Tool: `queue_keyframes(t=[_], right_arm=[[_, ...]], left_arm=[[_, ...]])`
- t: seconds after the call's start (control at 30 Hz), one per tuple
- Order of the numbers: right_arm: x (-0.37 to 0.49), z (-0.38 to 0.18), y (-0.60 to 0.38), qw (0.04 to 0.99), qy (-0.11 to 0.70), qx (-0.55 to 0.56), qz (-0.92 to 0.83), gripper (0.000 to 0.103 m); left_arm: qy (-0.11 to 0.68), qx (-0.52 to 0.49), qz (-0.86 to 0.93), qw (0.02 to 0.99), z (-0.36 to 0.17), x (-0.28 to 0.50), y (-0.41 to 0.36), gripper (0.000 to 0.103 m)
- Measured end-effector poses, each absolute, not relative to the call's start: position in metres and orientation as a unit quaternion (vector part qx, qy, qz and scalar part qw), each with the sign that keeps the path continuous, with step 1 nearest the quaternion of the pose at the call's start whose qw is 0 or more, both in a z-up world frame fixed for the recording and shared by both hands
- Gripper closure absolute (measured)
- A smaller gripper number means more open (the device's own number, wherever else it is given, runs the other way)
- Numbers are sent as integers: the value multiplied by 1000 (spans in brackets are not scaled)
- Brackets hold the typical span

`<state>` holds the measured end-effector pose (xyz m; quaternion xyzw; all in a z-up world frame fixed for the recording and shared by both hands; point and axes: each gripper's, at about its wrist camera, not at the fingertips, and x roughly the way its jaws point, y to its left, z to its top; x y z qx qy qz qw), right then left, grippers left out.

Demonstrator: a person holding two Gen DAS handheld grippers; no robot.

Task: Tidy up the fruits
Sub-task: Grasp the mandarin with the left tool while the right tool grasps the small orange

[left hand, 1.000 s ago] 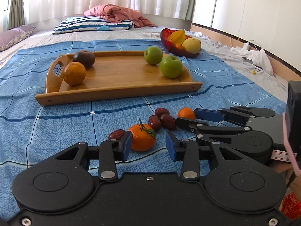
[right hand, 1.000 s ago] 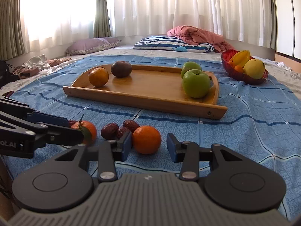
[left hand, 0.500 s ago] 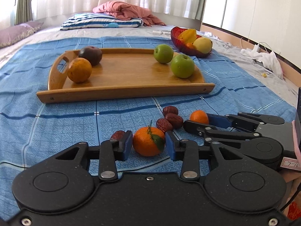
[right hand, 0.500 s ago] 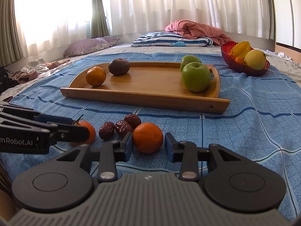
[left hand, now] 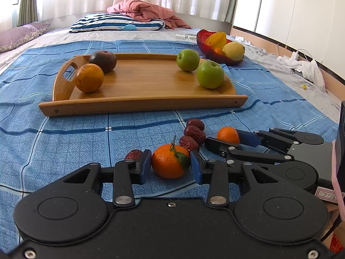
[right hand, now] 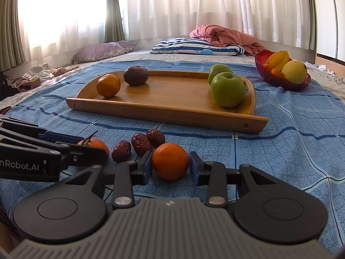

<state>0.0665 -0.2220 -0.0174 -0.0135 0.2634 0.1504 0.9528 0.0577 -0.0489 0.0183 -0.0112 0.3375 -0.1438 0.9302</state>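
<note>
Left wrist view: left gripper [left hand: 168, 166] low over the blue checked bedspread [left hand: 64, 142], jaws spread around the round orange mandarin with green leaf [left hand: 170, 161], a thin gap showing at each pad. Stem points up, slightly tilted. Wrinkled dark red dates [left hand: 194, 132] just behind it.

Right wrist view: right gripper [right hand: 170, 166], jaws parted either side of the plain round orange tangerine [right hand: 170, 161], not clamped. Long wooden tray [right hand: 163, 114] lies crosswise beyond, slightly angled, carrying two green apples [right hand: 227, 89].
</note>
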Motion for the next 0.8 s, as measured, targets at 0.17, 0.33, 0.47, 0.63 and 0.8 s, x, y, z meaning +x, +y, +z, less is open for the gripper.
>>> queue_keyframes(t=[0.17,0.33,0.47,0.63,0.8], right_arm=[[66,-18,-221,953,262,-14,149,62],[65,-17,-222,955,259,-8,145,66],[65,-15,-224,955,258,-2,145,66],[64,-11,-226,956,255,5,143,65],[63,-5,-227,960,246,9,136,65]], left_arm=[[337,-11,-143,930,18,58,-49,66],[334,-13,-141,932,21,55,-48,66],[325,-9,-137,936,27,51,-47,66],[316,-9,-132,939,33,50,-44,66],[307,-9,-122,944,40,53,-38,66]])
